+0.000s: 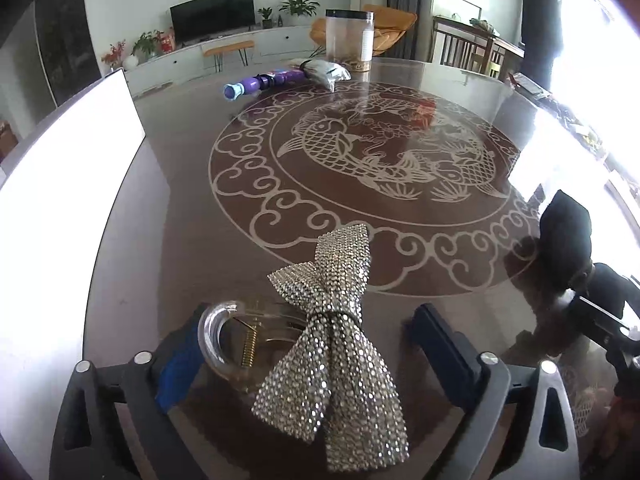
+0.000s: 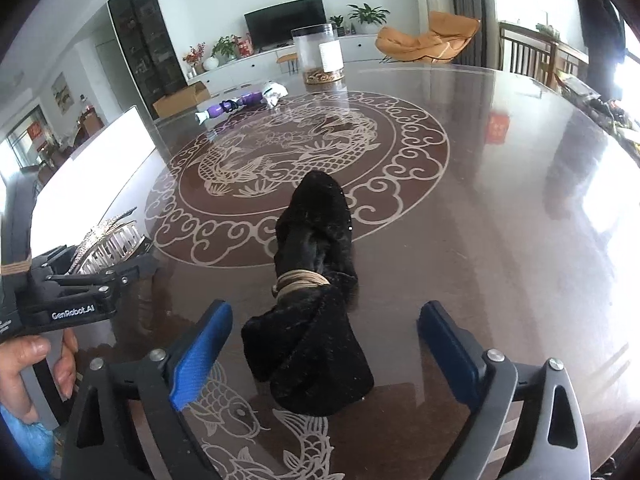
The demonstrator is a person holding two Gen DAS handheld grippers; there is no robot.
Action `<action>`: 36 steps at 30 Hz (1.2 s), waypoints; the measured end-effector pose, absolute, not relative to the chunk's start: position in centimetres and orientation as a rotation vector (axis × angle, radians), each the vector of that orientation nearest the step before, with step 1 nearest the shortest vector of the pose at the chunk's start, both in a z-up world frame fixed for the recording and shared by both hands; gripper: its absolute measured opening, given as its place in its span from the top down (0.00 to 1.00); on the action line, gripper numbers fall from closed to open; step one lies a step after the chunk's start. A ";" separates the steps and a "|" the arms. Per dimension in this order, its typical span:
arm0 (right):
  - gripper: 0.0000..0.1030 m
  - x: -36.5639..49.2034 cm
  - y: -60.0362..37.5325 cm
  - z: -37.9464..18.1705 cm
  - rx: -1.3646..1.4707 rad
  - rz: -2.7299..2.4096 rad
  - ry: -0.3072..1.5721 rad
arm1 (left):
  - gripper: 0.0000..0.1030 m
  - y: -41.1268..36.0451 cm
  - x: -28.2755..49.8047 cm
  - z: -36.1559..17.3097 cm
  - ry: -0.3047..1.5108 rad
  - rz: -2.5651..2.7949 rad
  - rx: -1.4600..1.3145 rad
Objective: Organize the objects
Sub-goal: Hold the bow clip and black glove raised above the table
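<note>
A silver rhinestone bow hair clip (image 1: 336, 316) with a clear claw lies on the round brown table (image 1: 180, 240), between the fingers of my left gripper (image 1: 316, 344), which is open around it. A black velvet bow (image 2: 312, 304) tied with a beige band lies between the fingers of my right gripper (image 2: 324, 348), also open. The black bow also shows at the right of the left wrist view (image 1: 566, 236). The silver clip and the left gripper show at the left of the right wrist view (image 2: 108, 240).
At the far side of the table stand a clear plastic jar (image 1: 350, 40), a purple and blue bottle (image 1: 260, 82) lying down, and a silver pouch (image 1: 326, 72). A white board (image 1: 60, 184) borders the table's left. Clutter lines the right edge (image 2: 608, 112).
</note>
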State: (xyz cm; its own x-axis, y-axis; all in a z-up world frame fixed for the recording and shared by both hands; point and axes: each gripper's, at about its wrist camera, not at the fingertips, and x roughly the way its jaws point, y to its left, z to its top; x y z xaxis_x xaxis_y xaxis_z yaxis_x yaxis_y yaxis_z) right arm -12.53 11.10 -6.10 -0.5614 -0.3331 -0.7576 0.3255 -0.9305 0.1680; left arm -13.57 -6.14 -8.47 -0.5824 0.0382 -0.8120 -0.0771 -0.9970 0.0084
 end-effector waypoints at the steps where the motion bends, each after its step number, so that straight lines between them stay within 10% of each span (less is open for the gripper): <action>1: 0.06 -12.7 11.1 -6.2 1.207 -2.485 -0.020 | 0.01 -6.2 -13.6 -8.5 0.063 2.739 -1.407; 36: 0.00 -13.5 8.3 -6.7 1.338 -2.398 0.232 | 0.00 -6.4 -14.0 -8.5 0.109 2.642 -1.469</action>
